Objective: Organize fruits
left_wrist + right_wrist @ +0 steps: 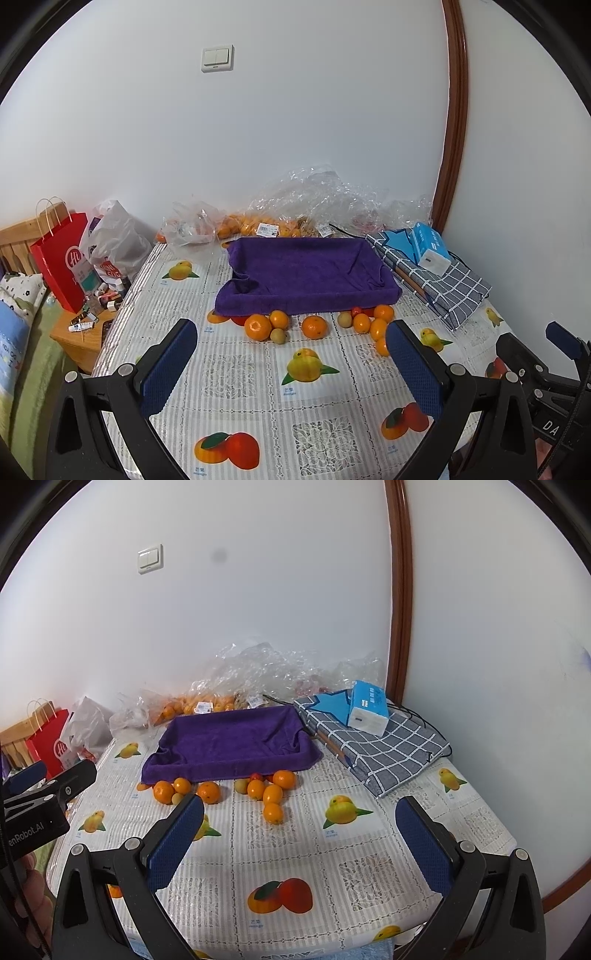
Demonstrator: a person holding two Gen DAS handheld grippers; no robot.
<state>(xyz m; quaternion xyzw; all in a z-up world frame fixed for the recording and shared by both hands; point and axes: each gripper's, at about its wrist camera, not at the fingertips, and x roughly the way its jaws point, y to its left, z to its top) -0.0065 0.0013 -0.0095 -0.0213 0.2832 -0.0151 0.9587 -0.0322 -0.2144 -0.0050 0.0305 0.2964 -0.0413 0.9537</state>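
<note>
Both claws hang above the near part of the desk (236,373), each with its blue-padded fingers spread wide apart and nothing between them: the left claw (291,365) and the right claw (299,843). The fruits (314,326), mostly oranges with a few smaller pale ones, lie loose in a row on the fruit-print cloth, just in front of the purple towel-lined tray (306,273), some touching its front edge. Something red, perhaps another fruit, peeks from under the towel. Behind the tray sit clear plastic bags (317,199) holding more oranges. A tissue box (369,709) rests on folded checked fabric (384,749) to the right.
</note>
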